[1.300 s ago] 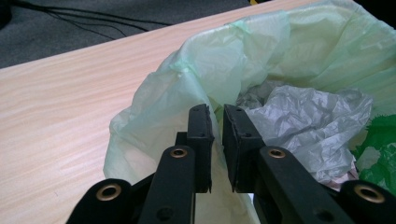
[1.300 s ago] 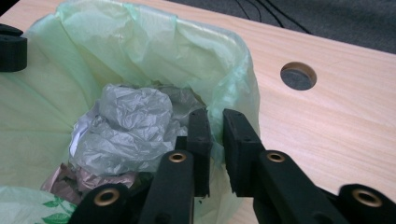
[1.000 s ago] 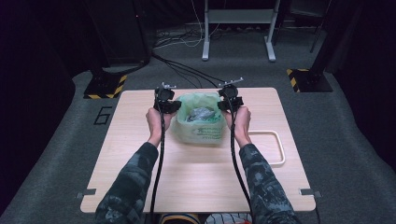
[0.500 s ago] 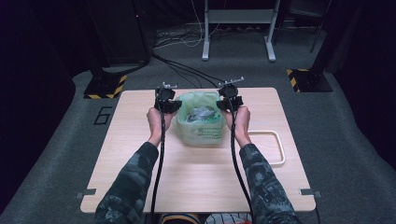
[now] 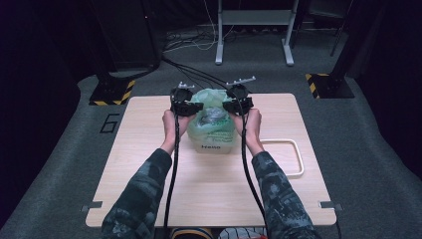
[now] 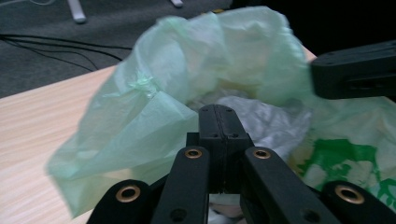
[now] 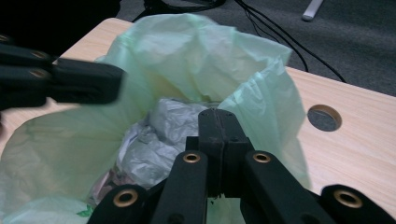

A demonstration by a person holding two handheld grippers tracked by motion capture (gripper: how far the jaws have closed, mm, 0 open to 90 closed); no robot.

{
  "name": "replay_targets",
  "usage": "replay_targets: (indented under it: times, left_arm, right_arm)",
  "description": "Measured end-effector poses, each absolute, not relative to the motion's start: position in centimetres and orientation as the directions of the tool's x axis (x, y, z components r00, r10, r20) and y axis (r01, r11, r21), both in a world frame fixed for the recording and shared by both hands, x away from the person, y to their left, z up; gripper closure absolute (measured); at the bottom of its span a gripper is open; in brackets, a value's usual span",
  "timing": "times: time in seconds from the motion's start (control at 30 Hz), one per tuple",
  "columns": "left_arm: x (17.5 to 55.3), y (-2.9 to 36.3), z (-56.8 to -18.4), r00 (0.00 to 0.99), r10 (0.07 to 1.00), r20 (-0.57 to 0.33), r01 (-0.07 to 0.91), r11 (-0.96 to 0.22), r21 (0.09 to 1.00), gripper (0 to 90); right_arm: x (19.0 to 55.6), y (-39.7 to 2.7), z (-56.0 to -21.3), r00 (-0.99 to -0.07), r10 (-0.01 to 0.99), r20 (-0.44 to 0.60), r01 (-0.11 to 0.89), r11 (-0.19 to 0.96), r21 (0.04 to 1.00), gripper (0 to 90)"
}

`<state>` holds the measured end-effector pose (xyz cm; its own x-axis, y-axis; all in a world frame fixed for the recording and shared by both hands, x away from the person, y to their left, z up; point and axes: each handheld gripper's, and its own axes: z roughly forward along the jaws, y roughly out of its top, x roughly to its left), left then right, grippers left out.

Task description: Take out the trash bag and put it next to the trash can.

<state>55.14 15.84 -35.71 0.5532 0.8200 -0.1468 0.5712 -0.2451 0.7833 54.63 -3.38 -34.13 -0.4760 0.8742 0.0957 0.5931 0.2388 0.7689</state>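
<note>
On the wooden surface [image 5: 149, 164], left gripper [image 5: 186, 106] and right gripper [image 5: 238, 103], both closed, pinch a green plastic bag's [image 5: 214, 130] rim.

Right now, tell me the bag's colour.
Pale translucent green bag with darker green print, clearest in the left gripper view.

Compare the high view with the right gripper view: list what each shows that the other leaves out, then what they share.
High view alone: both forearms in patterned sleeves, a white loop lying on the table right of the bag, and striped floor markers.

Right gripper view alone: crumpled grey wrapping inside the bag's mouth and a round hole in the tabletop.

Shared: the green plastic bag on the wooden table, with the right claw shut on its rim and the left claw opposite.
</note>
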Motion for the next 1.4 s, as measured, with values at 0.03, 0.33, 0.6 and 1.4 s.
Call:
replay_targets:
  times: [0.03,0.33,0.6,1.4]
  left_arm:
    - [55.3,15.5,-36.2,0.561,0.814,-0.150,0.585,-0.261,0.768,90.0]
    - [56.0,16.3,-37.4,0.568,0.794,-0.217,0.627,-0.246,0.739,58.1]
    - [56.6,19.1,-36.6,0.438,0.876,-0.202,0.655,-0.158,0.739,40.1]
    - [56.6,18.7,-38.7,0.441,0.893,-0.087,0.654,-0.254,0.712,75.9]
  right_arm:
    - [54.7,-3.2,-34.3,-0.479,0.872,0.101,0.599,0.241,0.764,90.0]
    - [55.6,-4.5,-37.3,-0.480,0.863,0.154,0.670,0.247,0.700,76.9]
    - [55.8,-7.2,-35.3,-0.422,0.891,0.169,0.671,0.180,0.720,55.4]
    - [56.3,-6.7,-38.0,-0.385,0.907,0.168,0.706,0.173,0.686,78.1]
